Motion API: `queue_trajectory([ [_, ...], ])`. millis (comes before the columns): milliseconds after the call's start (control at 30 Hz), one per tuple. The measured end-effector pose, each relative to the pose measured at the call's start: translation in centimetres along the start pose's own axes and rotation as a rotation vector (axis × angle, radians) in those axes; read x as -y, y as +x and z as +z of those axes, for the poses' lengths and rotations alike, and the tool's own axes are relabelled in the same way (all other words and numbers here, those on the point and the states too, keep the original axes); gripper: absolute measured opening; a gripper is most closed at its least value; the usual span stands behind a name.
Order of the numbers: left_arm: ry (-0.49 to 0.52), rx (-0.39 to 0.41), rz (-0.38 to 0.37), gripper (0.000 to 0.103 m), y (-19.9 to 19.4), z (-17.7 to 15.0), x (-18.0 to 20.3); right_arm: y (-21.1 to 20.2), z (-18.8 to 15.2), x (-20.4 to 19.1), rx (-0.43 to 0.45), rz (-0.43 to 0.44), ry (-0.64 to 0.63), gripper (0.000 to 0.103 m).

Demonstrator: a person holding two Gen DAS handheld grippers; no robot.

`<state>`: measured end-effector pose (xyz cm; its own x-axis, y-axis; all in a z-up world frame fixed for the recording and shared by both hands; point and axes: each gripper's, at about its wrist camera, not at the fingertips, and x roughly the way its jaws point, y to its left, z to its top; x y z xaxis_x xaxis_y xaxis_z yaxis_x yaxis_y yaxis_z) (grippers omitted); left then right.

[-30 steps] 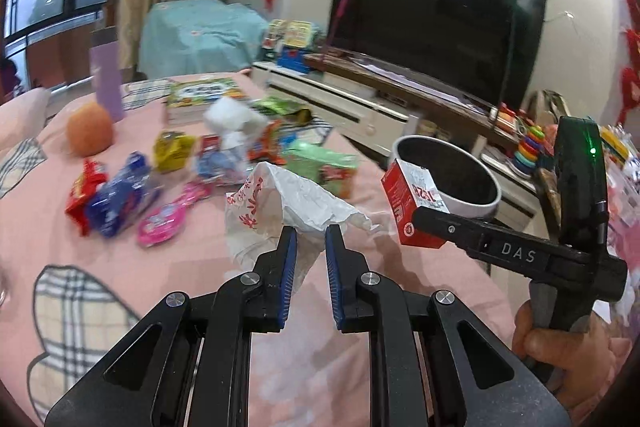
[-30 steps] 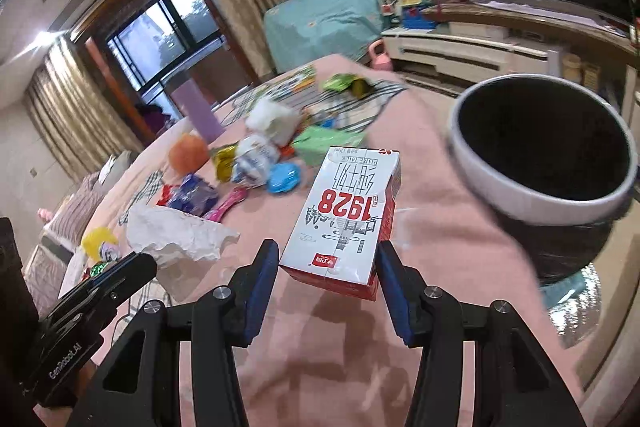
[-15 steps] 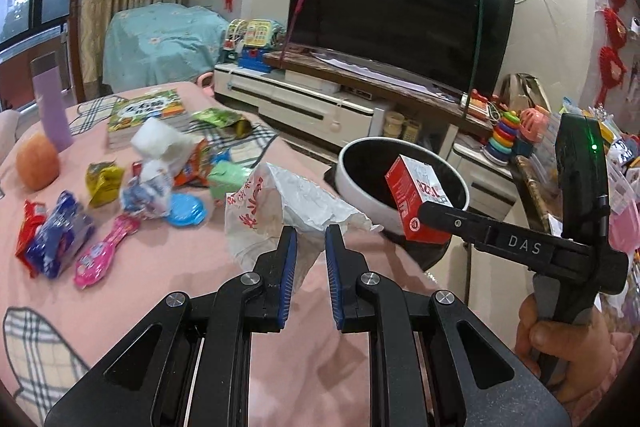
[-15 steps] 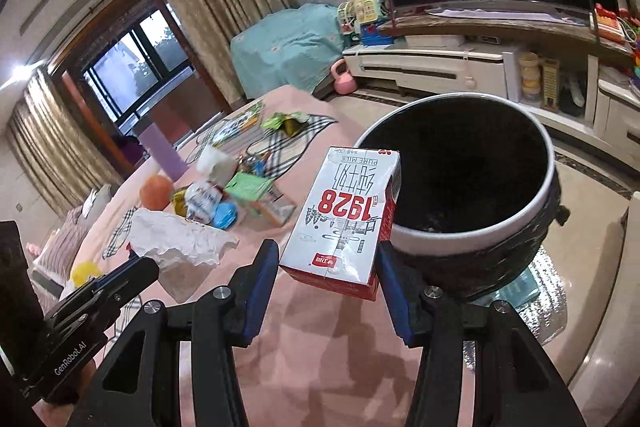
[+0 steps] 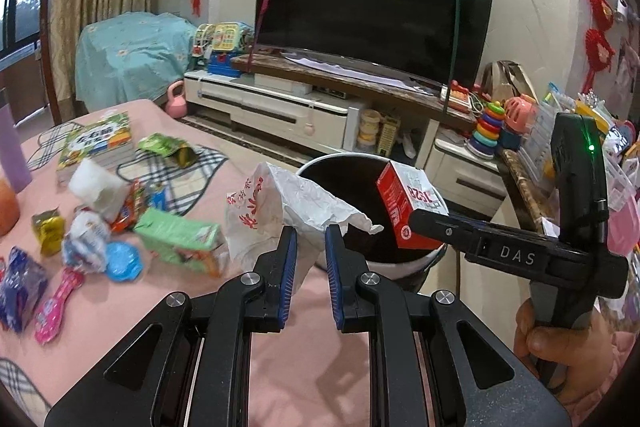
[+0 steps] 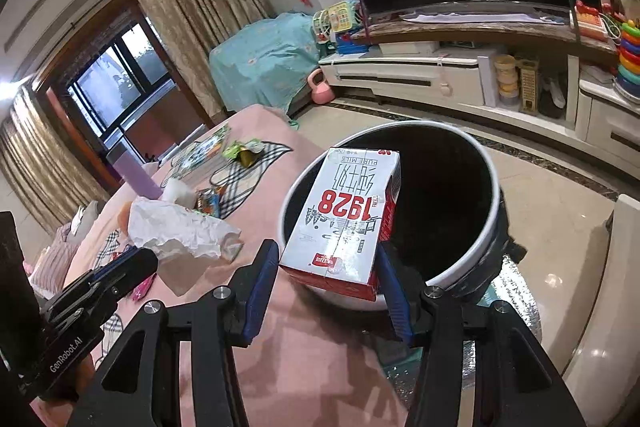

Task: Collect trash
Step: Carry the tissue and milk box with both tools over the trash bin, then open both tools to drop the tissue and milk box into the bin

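Dark television (image 5: 372, 7) above pink kettlebell (image 5: 176, 101)

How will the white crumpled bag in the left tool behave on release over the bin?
The white bag looks thin and creased, so probably floppy and very light. Pinched by one edge in the left tool, it may flutter or cling, possibly missing the bin.
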<state>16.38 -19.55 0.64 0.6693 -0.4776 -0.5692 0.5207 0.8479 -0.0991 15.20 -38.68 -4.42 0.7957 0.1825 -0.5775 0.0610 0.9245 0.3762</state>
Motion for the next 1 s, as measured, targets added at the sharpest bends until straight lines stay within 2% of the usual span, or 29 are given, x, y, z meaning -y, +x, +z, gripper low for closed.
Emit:
queue_trajectory([
  [400,0.038,-0.037,-0.03,0.014,4.3,2.1,2.5,0.6,1.2,2.6,-0.021,-0.025,0.011,0.051],
  [733,0.036,-0.093,-0.048,0.016,7.3,2.4,3.2,1.1,1.9,3.5,-0.032,-0.059,0.008,0.051],
  [800,0.034,-0.098,-0.05,0.021,7.4,2.4,3.1,1.3,1.9,3.6,-0.04,-0.068,0.006,0.052],
  [833,0.033,-0.098,-0.049,0.03,7.4,2.3,3.1,1.4,1.9,3.7,-0.044,-0.069,0.009,0.054],
  [867,0.033,-0.095,-0.043,0.045,7.3,2.3,3.0,1.5,1.9,3.8,-0.046,-0.071,0.011,0.054],
  [900,0.03,-0.087,-0.035,0.051,7.0,2.3,2.9,1.6,1.9,3.8,-0.048,-0.076,0.015,0.055],
  [967,0.024,-0.067,-0.022,0.06,6.5,2.1,2.6,1.4,1.9,3.9,-0.043,-0.076,0.021,0.068],
  [1000,0.019,-0.069,-0.01,0.063,6.2,2.1,2.2,1.2,1.8,3.8,-0.038,-0.071,0.02,0.069],
])
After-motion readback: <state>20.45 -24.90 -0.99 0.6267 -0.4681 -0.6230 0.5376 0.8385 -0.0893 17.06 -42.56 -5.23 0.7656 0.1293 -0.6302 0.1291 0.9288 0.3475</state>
